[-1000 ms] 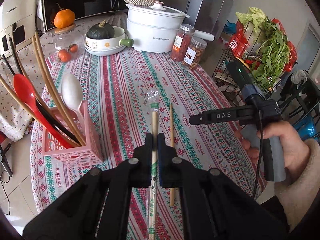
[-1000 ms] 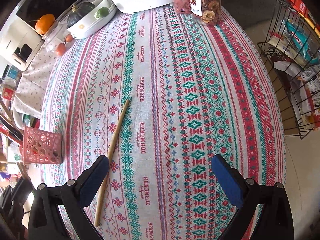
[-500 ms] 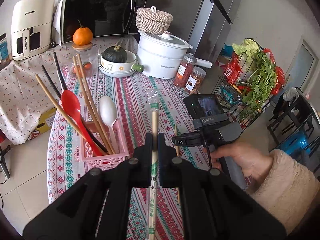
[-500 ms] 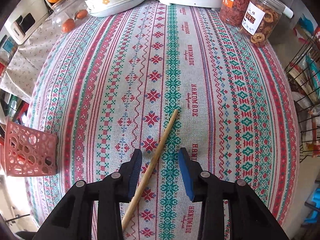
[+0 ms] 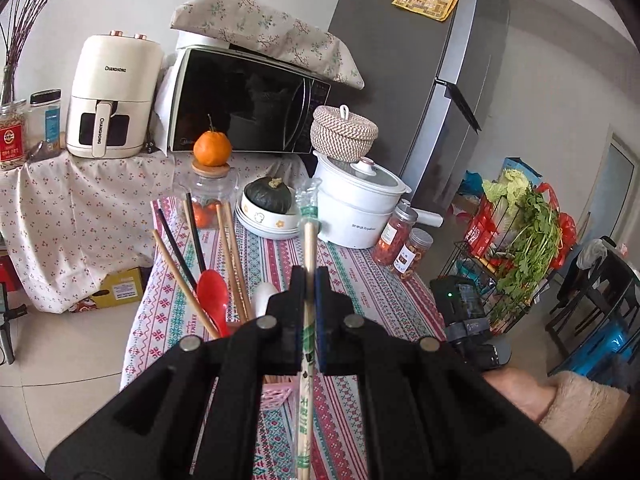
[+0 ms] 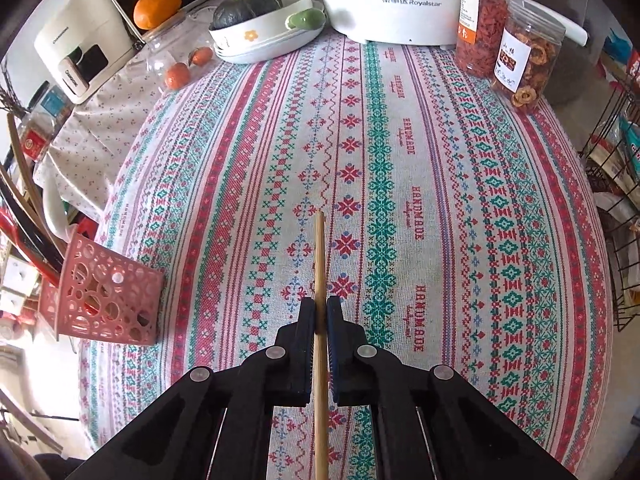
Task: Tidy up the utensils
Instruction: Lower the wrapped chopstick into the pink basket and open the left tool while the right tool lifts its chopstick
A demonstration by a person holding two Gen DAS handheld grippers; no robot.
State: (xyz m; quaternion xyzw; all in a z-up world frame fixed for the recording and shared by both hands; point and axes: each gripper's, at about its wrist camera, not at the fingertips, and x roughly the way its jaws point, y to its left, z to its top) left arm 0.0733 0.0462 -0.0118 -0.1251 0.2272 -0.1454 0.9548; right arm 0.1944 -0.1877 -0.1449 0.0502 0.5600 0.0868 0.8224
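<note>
My left gripper (image 5: 307,276) is shut on wrapped chopsticks (image 5: 308,240) in a clear and green sleeve, held high above the table and pointing forward. Below it stands the pink perforated utensil basket (image 5: 276,394), holding several chopsticks (image 5: 230,248), a red spoon (image 5: 212,294) and a white spoon (image 5: 262,298). My right gripper (image 6: 321,306) is shut on a bare wooden chopstick (image 6: 319,252) that lies along the patterned tablecloth (image 6: 420,200). The pink basket (image 6: 106,300) sits to its left at the table's left edge.
At the far end of the table stand a white pot (image 6: 384,0), two snack jars (image 6: 524,54), a dish with a dark squash (image 6: 260,20) and a glass jar with an orange on it (image 5: 210,184). A wire rack with greens (image 5: 524,232) stands right of the table.
My right gripper has shut on the wooden chopstick, from wide open a second ago. My left gripper has risen and tilted up with the wrapped chopsticks, over the pink basket.
</note>
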